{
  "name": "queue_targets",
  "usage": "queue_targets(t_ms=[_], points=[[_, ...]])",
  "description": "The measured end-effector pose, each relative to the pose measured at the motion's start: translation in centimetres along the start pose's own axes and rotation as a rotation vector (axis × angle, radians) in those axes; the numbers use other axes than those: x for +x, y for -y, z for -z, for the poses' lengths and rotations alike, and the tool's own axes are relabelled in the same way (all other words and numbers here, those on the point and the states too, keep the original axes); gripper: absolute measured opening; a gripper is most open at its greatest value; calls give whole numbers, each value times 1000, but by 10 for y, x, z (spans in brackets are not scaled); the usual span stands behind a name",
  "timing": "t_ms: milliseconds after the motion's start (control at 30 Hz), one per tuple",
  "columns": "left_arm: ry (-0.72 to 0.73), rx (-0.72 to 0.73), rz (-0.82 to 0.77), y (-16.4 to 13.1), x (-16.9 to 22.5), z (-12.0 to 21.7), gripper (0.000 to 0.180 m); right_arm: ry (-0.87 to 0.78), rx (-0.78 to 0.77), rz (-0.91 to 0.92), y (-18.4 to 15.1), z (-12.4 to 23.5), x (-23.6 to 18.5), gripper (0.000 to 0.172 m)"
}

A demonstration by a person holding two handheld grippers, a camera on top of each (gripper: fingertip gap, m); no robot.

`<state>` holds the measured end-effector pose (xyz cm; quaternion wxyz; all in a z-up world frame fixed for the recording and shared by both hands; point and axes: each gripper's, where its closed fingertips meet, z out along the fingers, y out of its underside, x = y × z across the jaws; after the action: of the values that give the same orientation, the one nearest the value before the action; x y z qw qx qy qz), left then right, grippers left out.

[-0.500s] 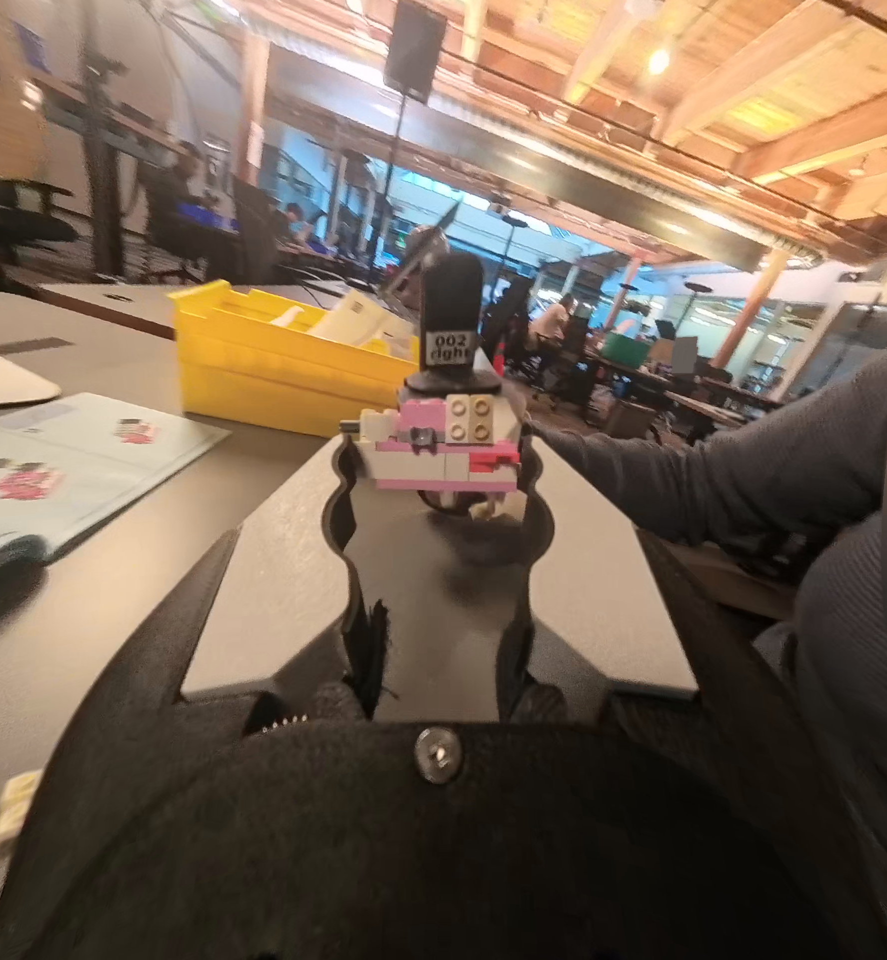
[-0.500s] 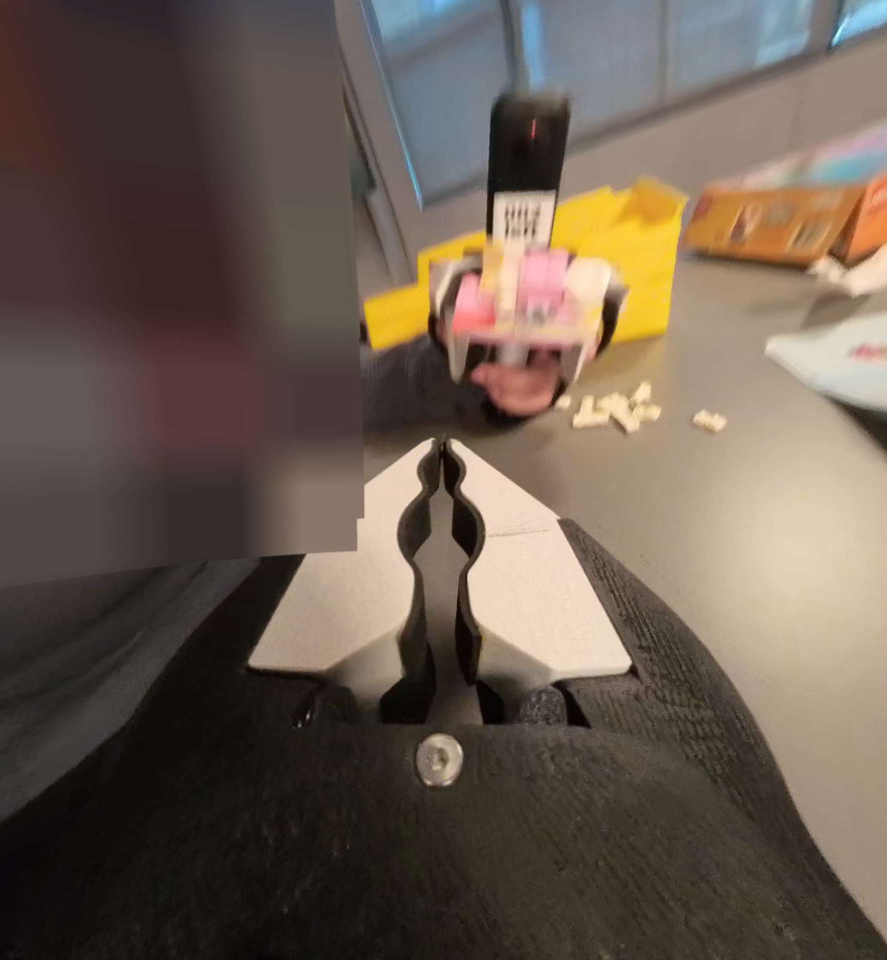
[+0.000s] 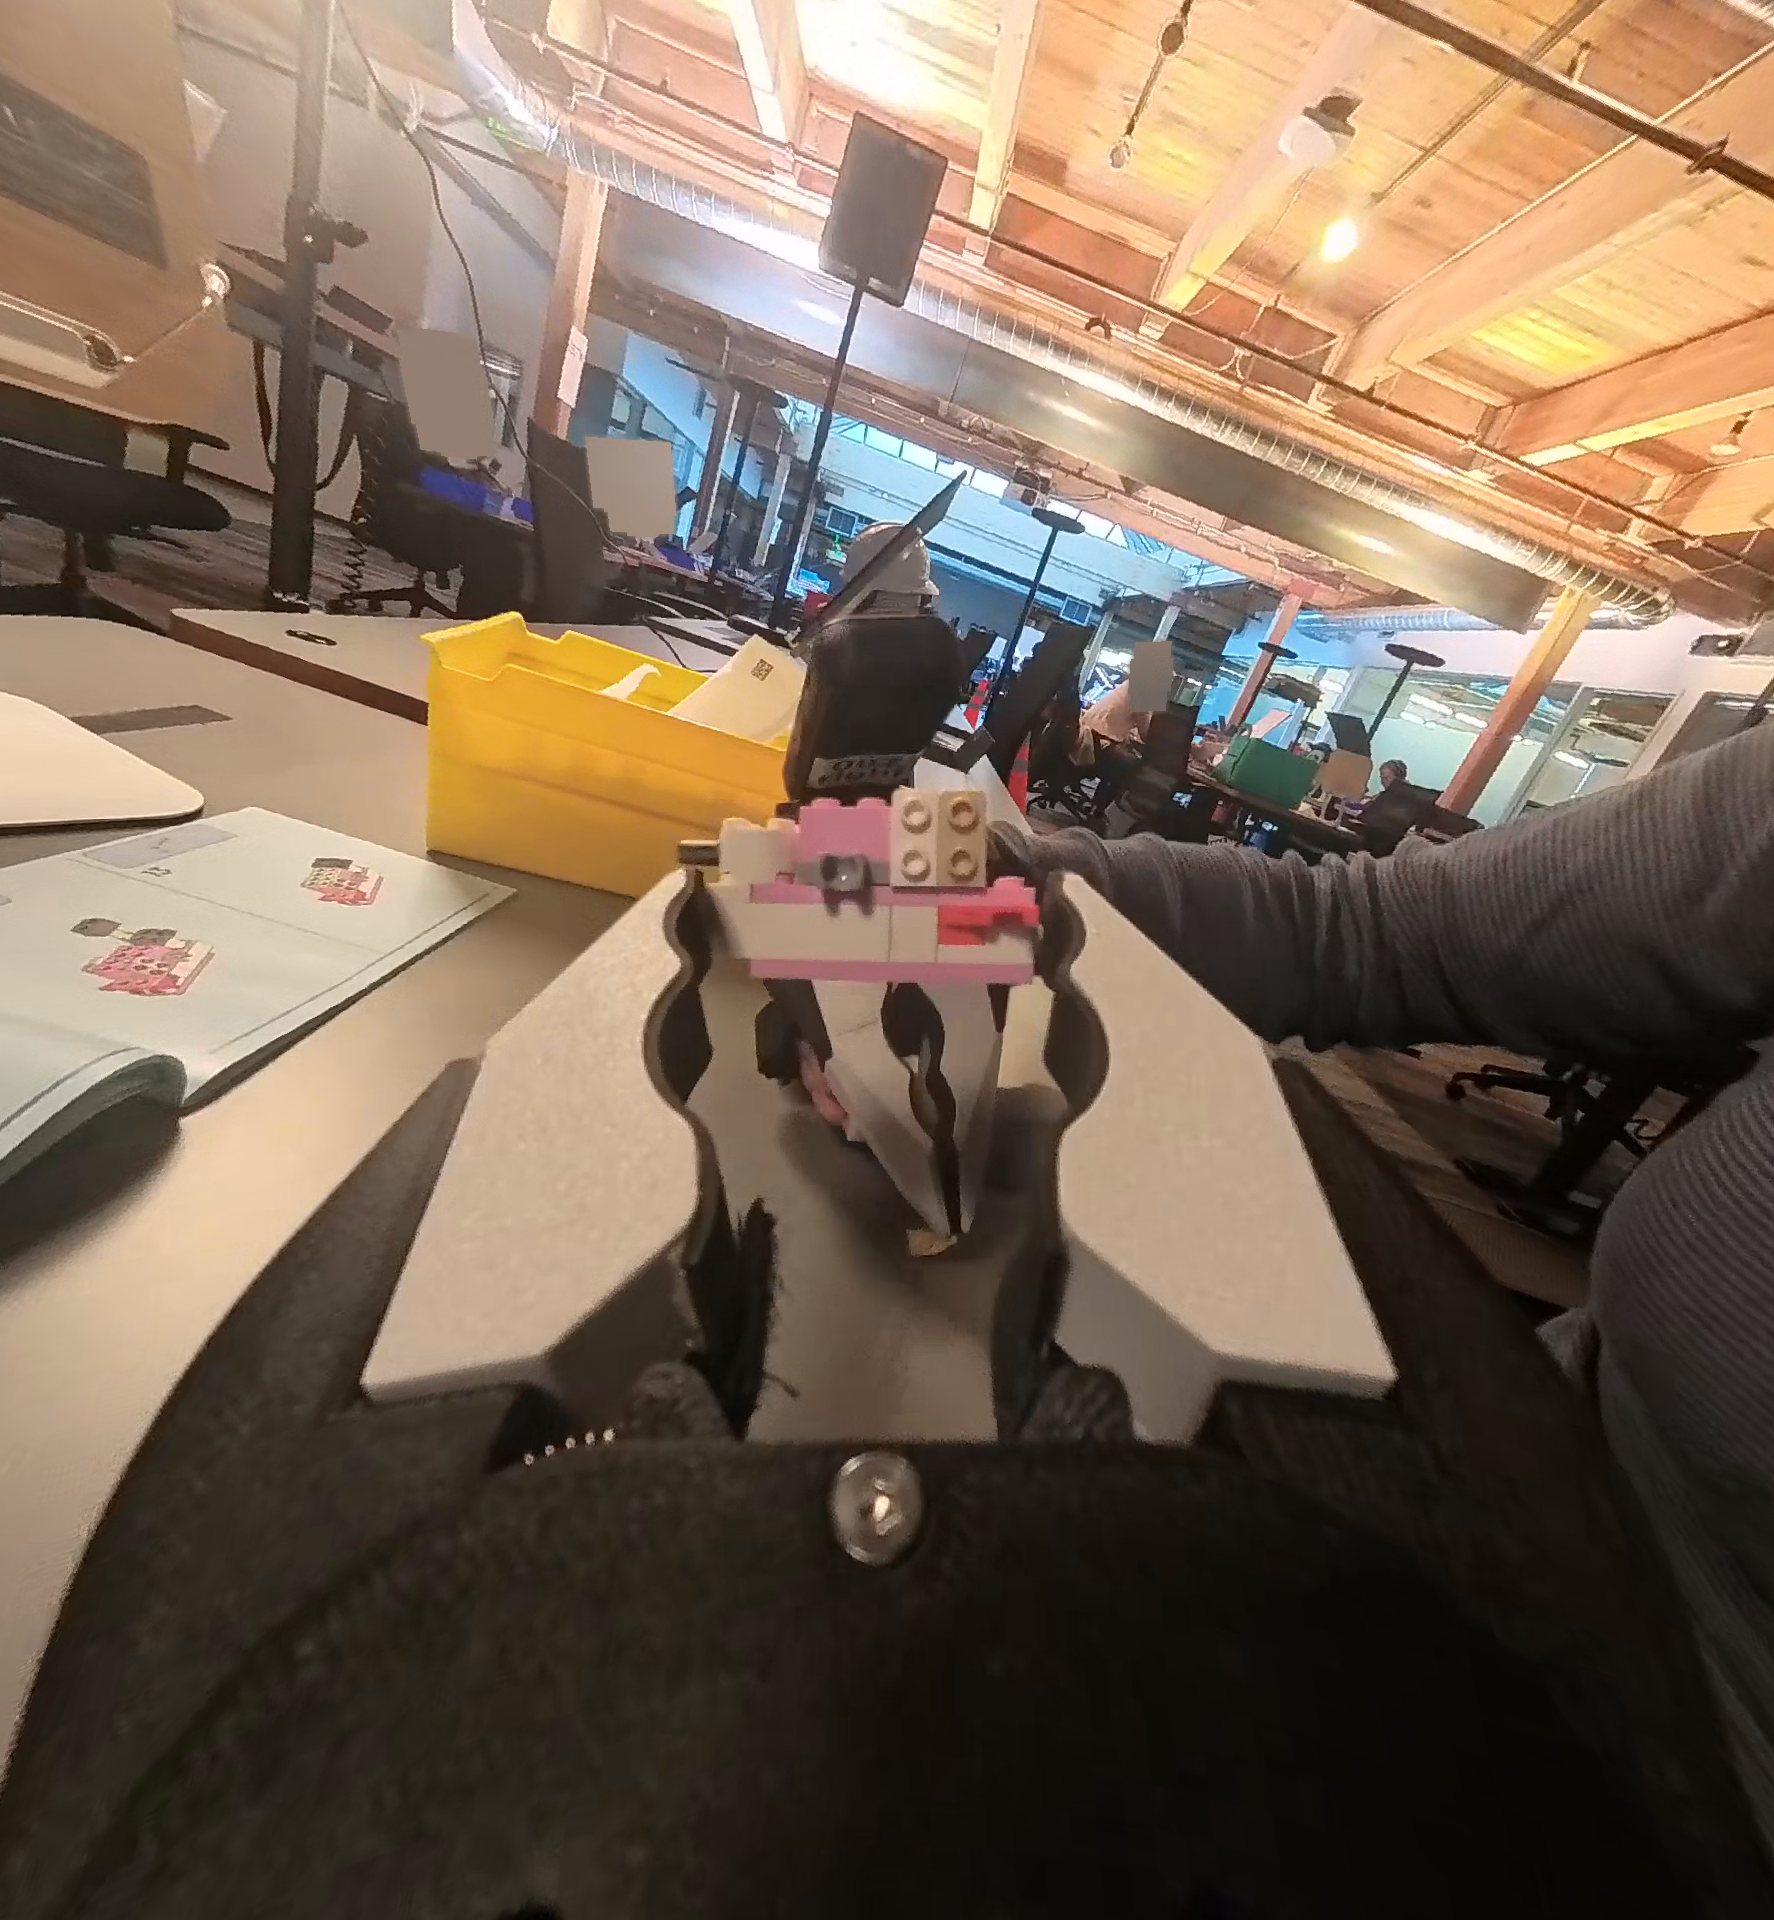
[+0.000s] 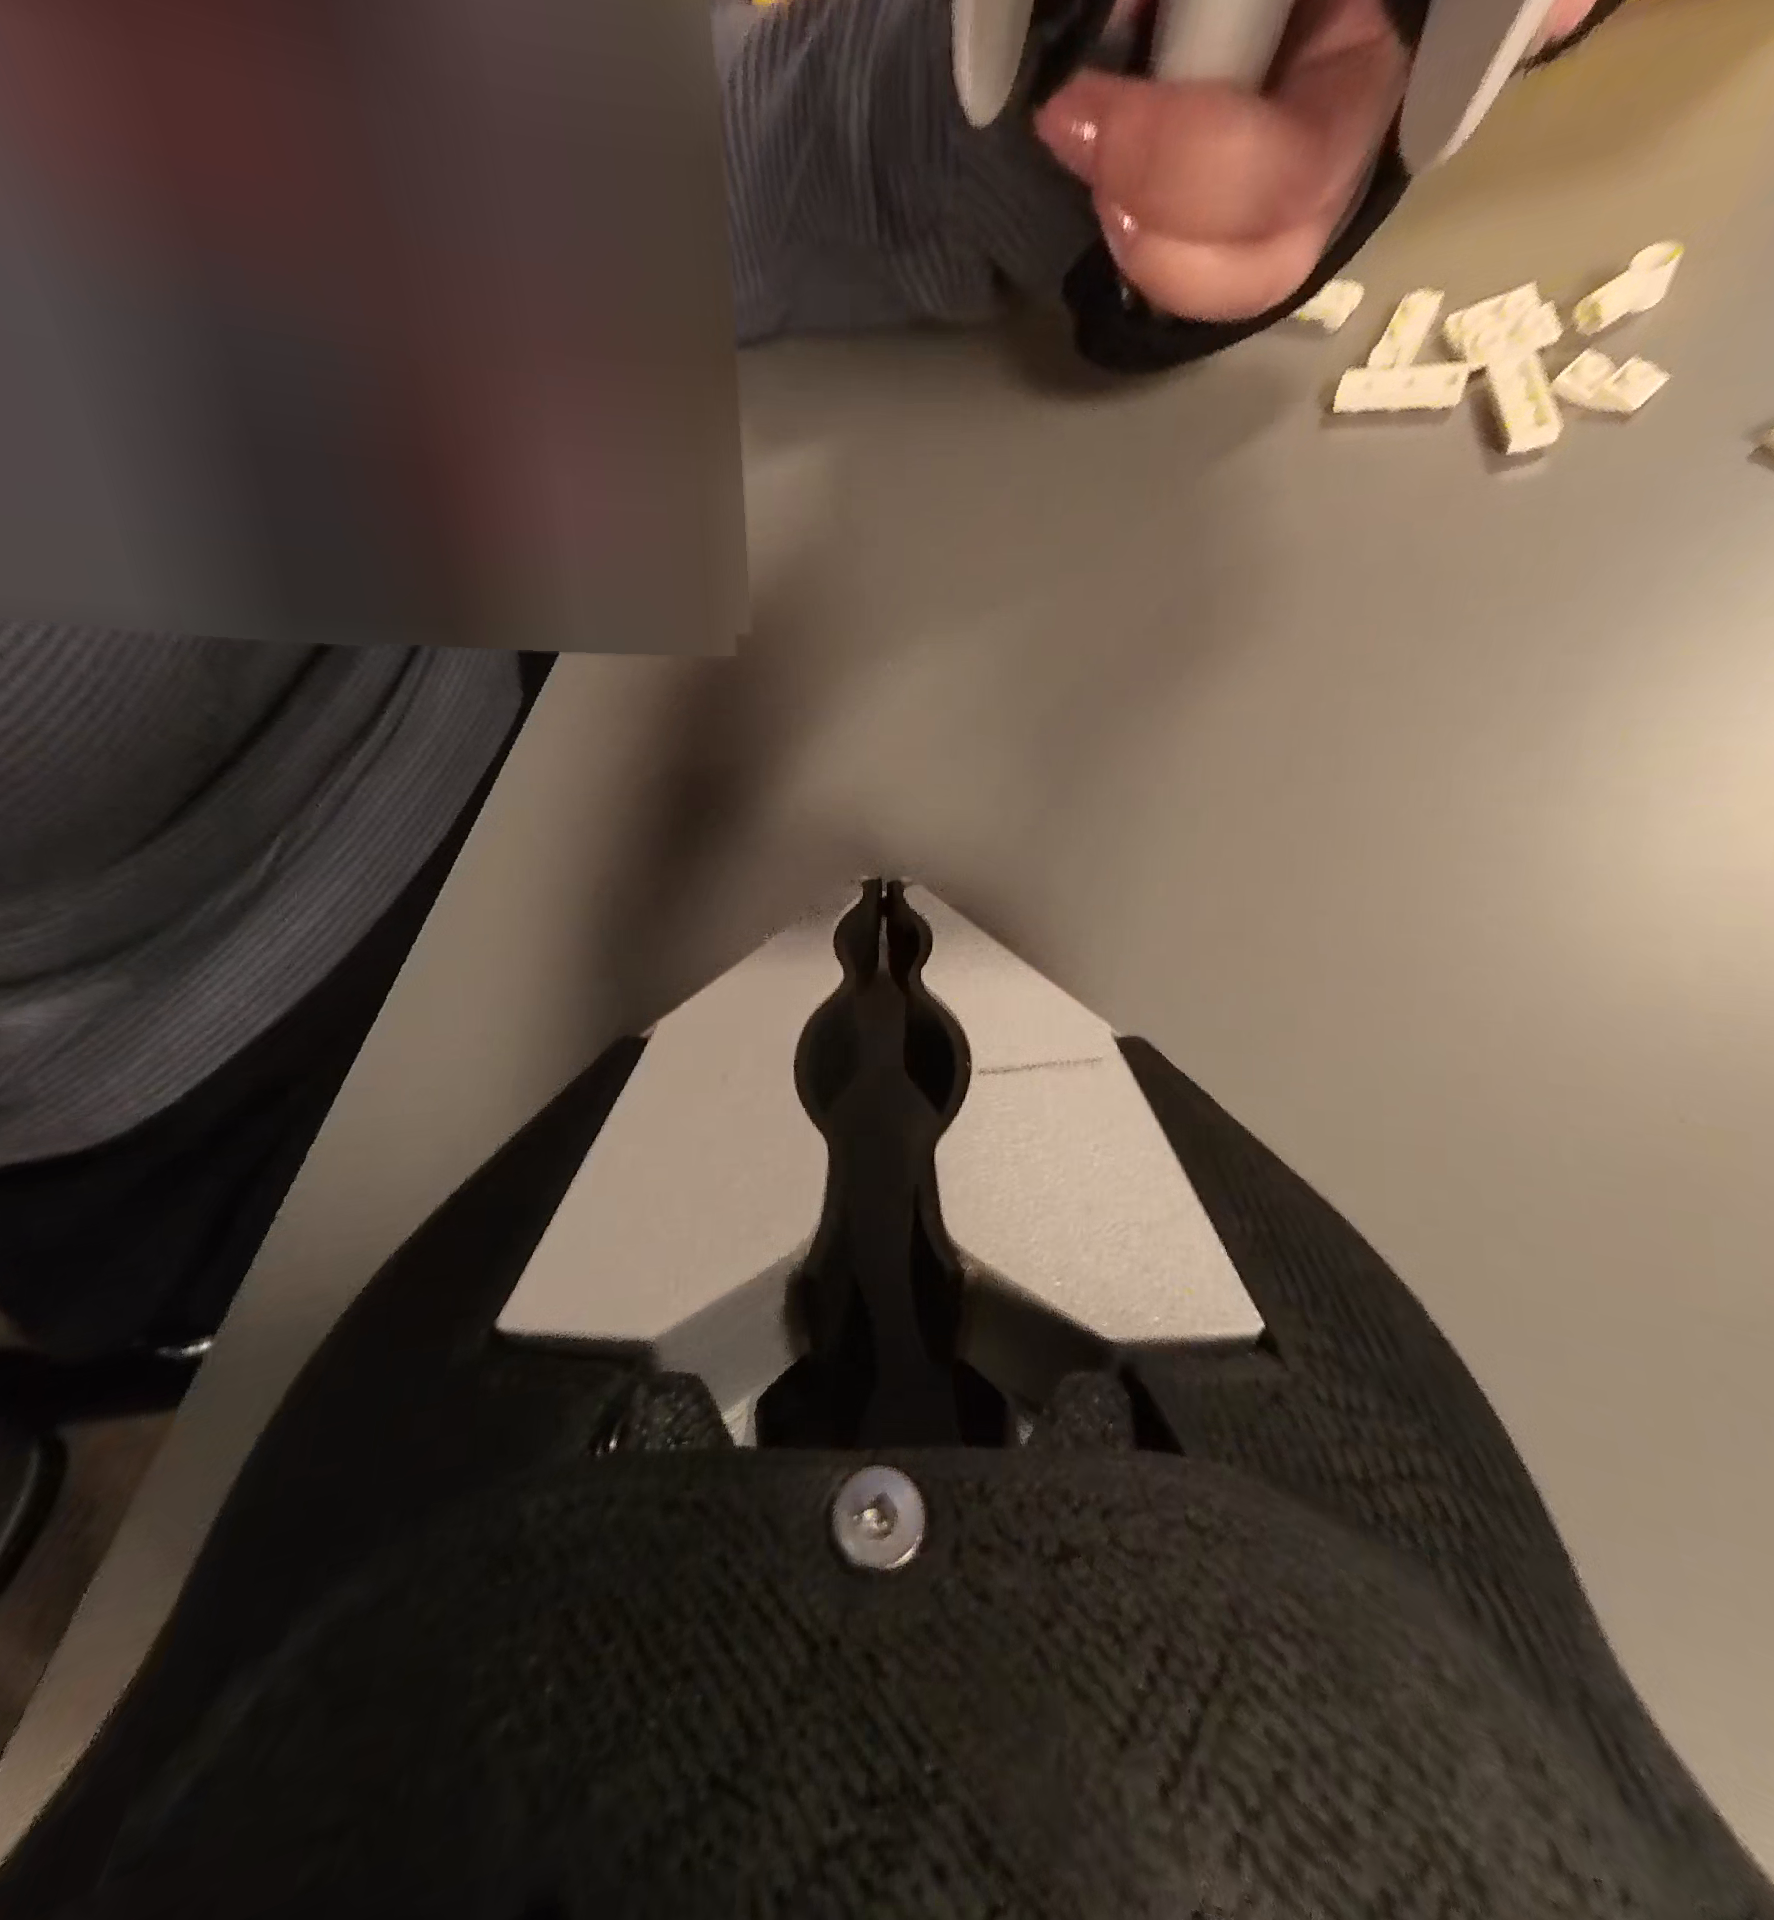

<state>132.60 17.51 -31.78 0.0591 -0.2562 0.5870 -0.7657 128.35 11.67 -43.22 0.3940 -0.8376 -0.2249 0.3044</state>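
LEFT WRIST VIEW
Left gripper: the left gripper (image 3: pixel 867 914) clasped a brick model (image 3: pixel 888 899) of pink, white, tan and red bricks between its fingertips, both pads pressed to the model's ends, raised above the table.
Right gripper: the right gripper (image 3: pixel 940 1216) pointed down just beyond the model, its tips drawn together and almost on the tabletop; a small pale scrap lay at the tips, too small to tell what it was.
Surface: a grey table (image 3: pixel 239 1195) held an open instruction booklet (image 3: pixel 135 956) at left, a white monitor base (image 3: pixel 41 769) behind it, and a yellow bin (image 3: pixel 571 769) with white papers inside, past the booklet.
Sleeve: a grey ribbed sleeve (image 3: pixel 1434 914) reached in from the right.
Room: an open workshop with a timber ceiling (image 3: pixel 1382 187), exposed beams and ducts, a hanging lamp, a black speaker on a stand (image 3: pixel 878 208), office chairs, and far desks where people sat.

RIGHT WRIST VIEW
Right gripper: the right gripper (image 4: pixel 885 888) was clenched, its fingertips meeting with nothing between them, close over the bare grey table (image 4: pixel 1278 727).
Hand: a hand (image 4: pixel 1205 197) gripped the other tool's handle at the top edge.
Loose bricks: a cluster of white bricks (image 4: pixel 1496 353) lay on the table at upper right, well apart from the tips.
Edge: the table's near edge ran down the left, with grey clothing beyond it.
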Motion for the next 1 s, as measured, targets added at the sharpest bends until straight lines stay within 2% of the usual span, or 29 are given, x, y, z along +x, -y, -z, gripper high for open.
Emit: queue_targets(t_ms=[267,400,500,667,733,833,1000], points=[[-21,-20,2,-4,4,-3,63,-11,-8,20,-3,6,3,1],[-25,-31,2,-7,5,-5,63,-69,30,18,-2,14,6,13],[-26,-37,3,-9,4,-6,63,-182,70,12,2,24,10,18],[-8,-46,-20,-10,3,-7,63,-541,160,-158,7,47,16,19],[-9,-49,-18,-11,4,-8,63,-588,136,-122,3,42,-2,20],[-12,-60,-17,-14,4,-10,63,-571,40,-112,-15,25,-21,21],[-24,-105,-34,-23,8,-15,63,-574,25,-157,-28,14,-12,19]])
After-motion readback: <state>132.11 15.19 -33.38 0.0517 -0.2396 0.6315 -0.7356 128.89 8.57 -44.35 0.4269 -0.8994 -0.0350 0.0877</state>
